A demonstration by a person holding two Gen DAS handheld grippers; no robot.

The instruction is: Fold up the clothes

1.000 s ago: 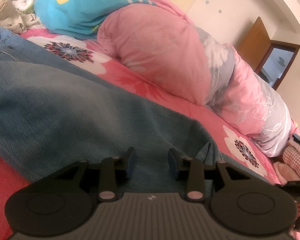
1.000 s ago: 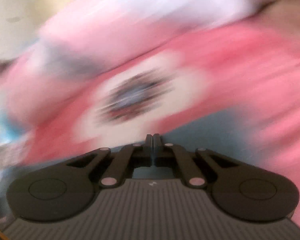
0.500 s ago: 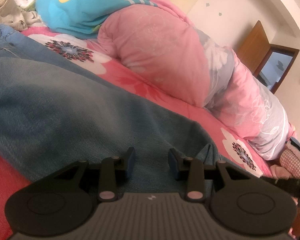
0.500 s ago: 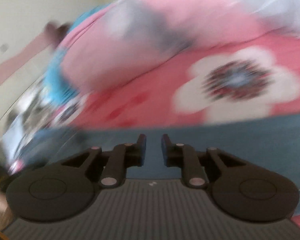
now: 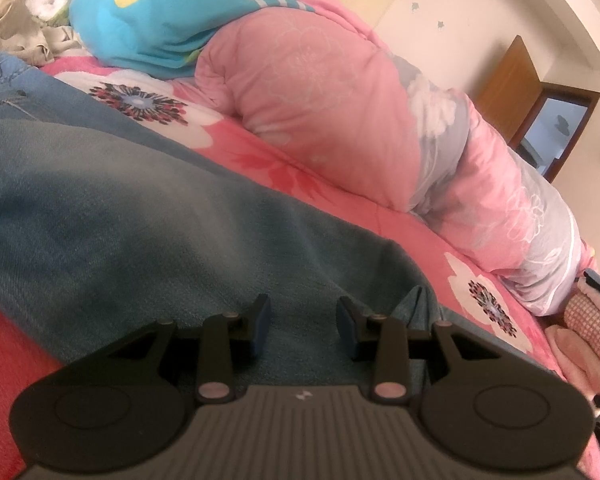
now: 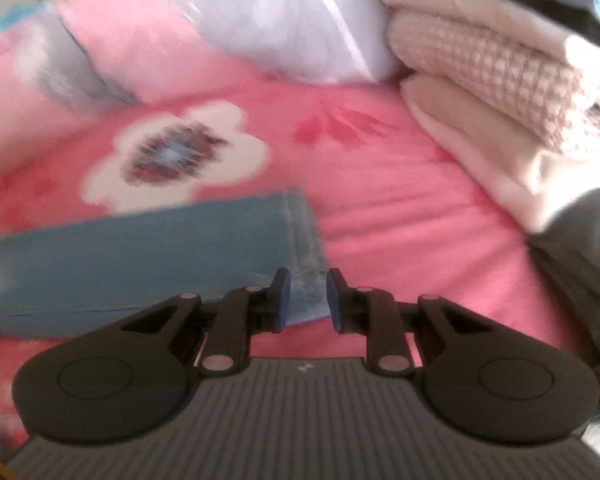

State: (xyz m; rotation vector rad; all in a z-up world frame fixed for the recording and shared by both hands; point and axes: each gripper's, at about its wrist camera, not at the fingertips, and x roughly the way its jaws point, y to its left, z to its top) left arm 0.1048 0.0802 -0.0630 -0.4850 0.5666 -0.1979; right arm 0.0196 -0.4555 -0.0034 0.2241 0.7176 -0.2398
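Note:
Blue jeans point(image 5: 140, 208) lie spread across the pink flowered bedsheet point(image 5: 292, 168). My left gripper point(image 5: 303, 324) hovers low over one leg, open, with only denim behind the gap between its pads. In the right wrist view the end of a jeans leg point(image 6: 140, 256) lies flat, its hem point(image 6: 304, 240) just ahead of my right gripper point(image 6: 306, 300). The right jaws are opening. The hem's corner shows in the gap between them, and the pads do not press on it.
A rolled pink and grey quilt point(image 5: 320, 92) and a blue pillow point(image 5: 172, 12) lie along the far side of the bed. A stack of folded clothes point(image 6: 492, 80) stands at the right. Unfolded clothes point(image 5: 16, 20) are heaped at the far left. Grey cloth point(image 6: 580, 248) hangs at the right edge.
The right gripper swung across the bed to the jeans' hem, and its jaws went from shut to apart. The left gripper kept still.

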